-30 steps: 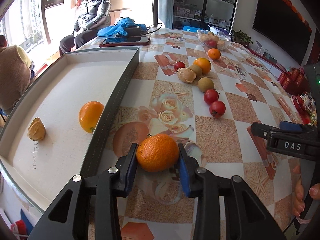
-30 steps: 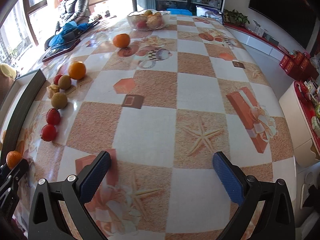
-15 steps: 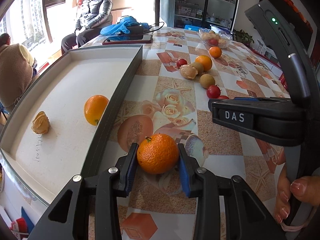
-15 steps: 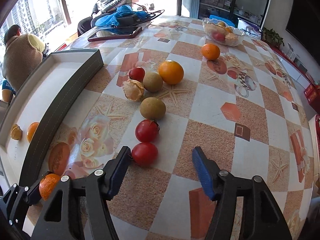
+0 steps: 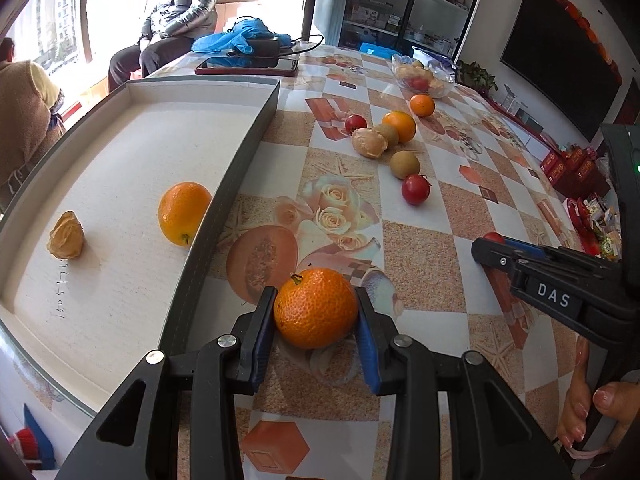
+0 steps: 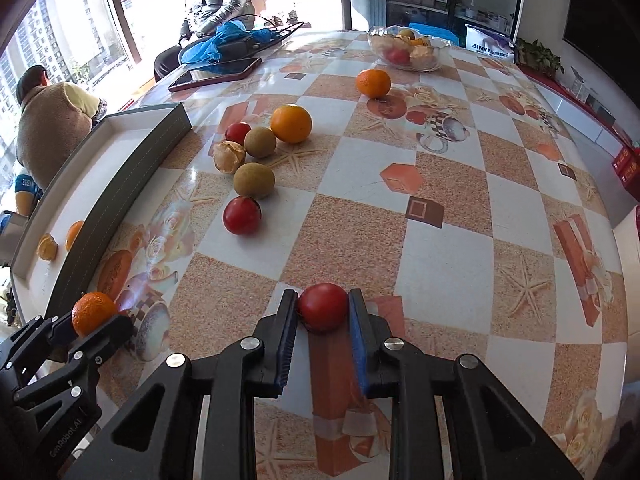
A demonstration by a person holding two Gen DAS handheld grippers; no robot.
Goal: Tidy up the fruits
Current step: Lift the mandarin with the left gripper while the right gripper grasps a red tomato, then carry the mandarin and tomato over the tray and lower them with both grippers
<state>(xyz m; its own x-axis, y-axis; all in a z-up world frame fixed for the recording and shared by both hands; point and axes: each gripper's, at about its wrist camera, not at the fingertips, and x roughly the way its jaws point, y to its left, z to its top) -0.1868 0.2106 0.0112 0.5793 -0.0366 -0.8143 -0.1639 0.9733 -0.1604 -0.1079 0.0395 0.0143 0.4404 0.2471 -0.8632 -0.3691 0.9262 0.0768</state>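
Note:
My left gripper (image 5: 316,334) is shut on an orange tangerine (image 5: 315,307), just right of the grey tray's wall (image 5: 224,216). The tray holds an orange (image 5: 182,212) and a peeled fruit (image 5: 66,235). My right gripper (image 6: 322,336) is shut on a red tomato (image 6: 322,306) low over the table; it shows at the right in the left wrist view (image 5: 486,246). A line of loose fruit lies on the table: a tomato (image 6: 241,215), two brown fruits (image 6: 253,180), a peeled fruit (image 6: 229,156), a small tomato (image 6: 237,133), an orange (image 6: 291,123) and a tangerine (image 6: 373,83).
A glass bowl of fruit (image 6: 408,50) stands at the table's far end. A tablet (image 6: 216,74) and a blue cloth (image 6: 224,42) lie at the far left. Two people sit beyond the table's left edge (image 6: 52,120).
My right gripper moved forward over the nearest tomato, shut on it and pulled it back from the line. My left gripper still holds the tangerine beside the tray.

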